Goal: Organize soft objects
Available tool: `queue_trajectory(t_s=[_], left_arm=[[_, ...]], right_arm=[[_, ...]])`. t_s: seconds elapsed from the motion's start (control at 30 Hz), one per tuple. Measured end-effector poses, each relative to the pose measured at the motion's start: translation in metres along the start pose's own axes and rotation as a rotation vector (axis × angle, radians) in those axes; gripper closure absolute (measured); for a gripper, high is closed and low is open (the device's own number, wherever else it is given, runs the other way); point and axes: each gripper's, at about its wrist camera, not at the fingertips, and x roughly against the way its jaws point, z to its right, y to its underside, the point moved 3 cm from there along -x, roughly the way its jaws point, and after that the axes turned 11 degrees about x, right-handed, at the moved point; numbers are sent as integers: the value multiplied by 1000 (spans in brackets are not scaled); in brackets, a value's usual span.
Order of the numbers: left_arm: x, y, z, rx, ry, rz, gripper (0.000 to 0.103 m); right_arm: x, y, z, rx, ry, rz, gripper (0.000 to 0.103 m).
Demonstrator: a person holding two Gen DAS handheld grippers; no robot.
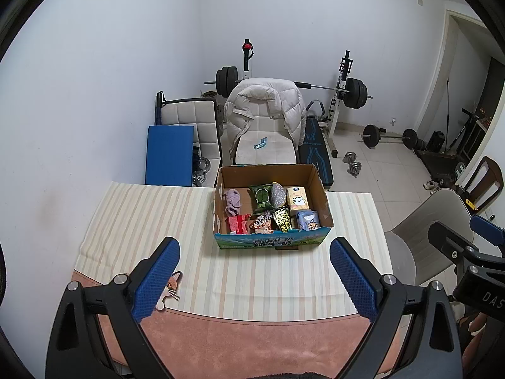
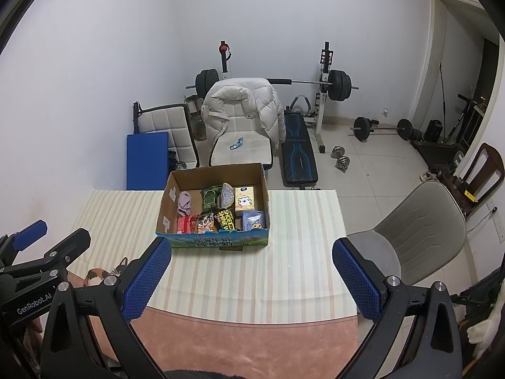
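Observation:
An open cardboard box (image 1: 320, 186) (image 2: 164, 208) stands at the far edge of the striped tablecloth (image 1: 142, 221) (image 2: 300, 221). It holds a pink cloth (image 1: 232, 202) (image 2: 184, 203), green packs (image 1: 261, 197), a yellow tissue pack (image 1: 297, 200) (image 2: 244, 199), a blue tissue pack (image 1: 307, 220) (image 2: 253, 220) and snack bags (image 1: 262, 223). My left gripper (image 1: 255, 271) is open and empty, well short of the box. My right gripper (image 2: 252, 271) is open and empty, also short of the box. Each gripper shows at the edge of the other's view.
A cat-print item (image 1: 170, 287) (image 2: 104, 273) lies on the table's near left by my left finger. A grey chair (image 2: 419, 230) stands right of the table. Behind the table are a chair with a white jacket (image 1: 265, 107), a blue mat (image 1: 169, 154) and weights.

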Motion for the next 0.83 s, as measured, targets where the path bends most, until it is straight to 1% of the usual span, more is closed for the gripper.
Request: queue_trajectory(t_s=[0.67, 0.83], left_arm=[[1, 2, 2, -1, -1, 0, 5], [5, 3, 4, 0, 2, 14, 5]], right_arm=[[4, -2, 4, 1, 6, 1, 0], [6, -1, 4, 2, 9, 3, 0]])
